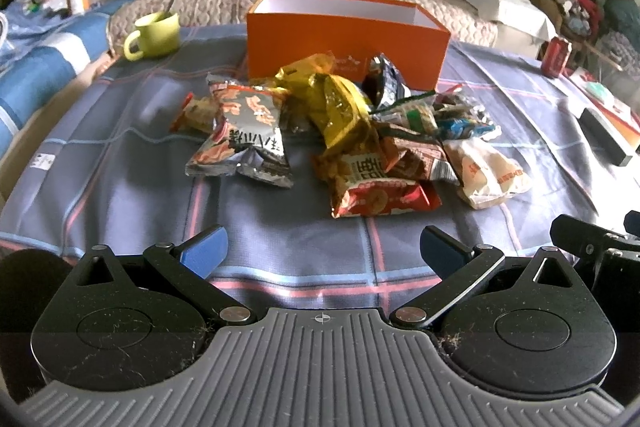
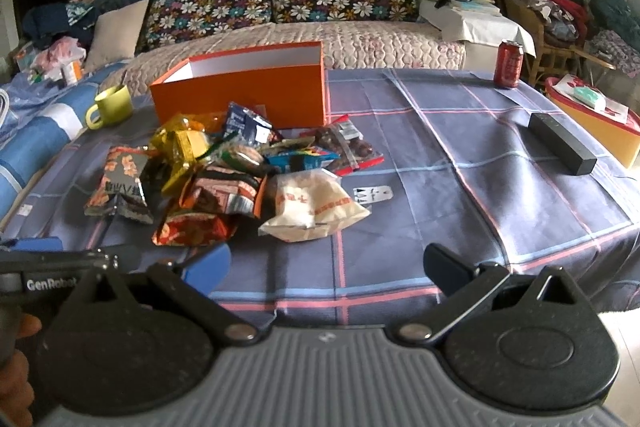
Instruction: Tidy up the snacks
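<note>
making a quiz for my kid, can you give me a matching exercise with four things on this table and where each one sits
Things:
1. mug
2. can
3. orange box
4. white packet

Places:
A. far right corner of the cloth
B. right behind the snack pile
C. near edge of the pile, right side
D. far left, beside the box

Pairs: 1-D, 2-A, 3-B, 4-C
</note>
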Tool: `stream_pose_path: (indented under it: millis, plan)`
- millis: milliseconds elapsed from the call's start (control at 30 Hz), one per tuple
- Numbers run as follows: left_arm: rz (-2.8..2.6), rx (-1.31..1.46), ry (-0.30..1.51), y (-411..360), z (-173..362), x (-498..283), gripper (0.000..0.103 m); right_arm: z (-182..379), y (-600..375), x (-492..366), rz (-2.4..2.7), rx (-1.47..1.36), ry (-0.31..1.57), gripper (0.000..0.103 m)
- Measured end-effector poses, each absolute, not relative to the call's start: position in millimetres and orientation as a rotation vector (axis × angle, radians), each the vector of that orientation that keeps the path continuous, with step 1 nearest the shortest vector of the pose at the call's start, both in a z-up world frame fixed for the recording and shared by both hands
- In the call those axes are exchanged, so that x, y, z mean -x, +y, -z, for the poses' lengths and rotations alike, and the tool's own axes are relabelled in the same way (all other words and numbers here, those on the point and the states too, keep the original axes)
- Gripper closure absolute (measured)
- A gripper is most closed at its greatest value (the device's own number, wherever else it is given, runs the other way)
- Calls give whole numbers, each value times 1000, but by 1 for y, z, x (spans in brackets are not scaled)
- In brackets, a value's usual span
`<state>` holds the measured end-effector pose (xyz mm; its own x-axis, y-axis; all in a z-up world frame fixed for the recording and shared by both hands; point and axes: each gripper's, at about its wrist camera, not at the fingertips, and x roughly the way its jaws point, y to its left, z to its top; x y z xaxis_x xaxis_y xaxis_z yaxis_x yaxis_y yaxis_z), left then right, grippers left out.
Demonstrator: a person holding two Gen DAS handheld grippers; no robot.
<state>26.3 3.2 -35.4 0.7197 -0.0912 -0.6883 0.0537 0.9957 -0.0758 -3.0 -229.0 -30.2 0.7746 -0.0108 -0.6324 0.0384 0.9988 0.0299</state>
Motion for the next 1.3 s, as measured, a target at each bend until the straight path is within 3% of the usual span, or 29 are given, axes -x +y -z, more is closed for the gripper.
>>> stream_pose_path:
  millis: [533,1000,1300]
  plan:
    - [63,47,809,8,44,-31,18,40,-232,-6,23,-92,713,0]
    - [60,62,847,12,38,-88,18,40,-243,-82,13,-65,706,0]
    - [134,58,856,11,54,-120,18,94,-250,-130,-56,-120,812,1]
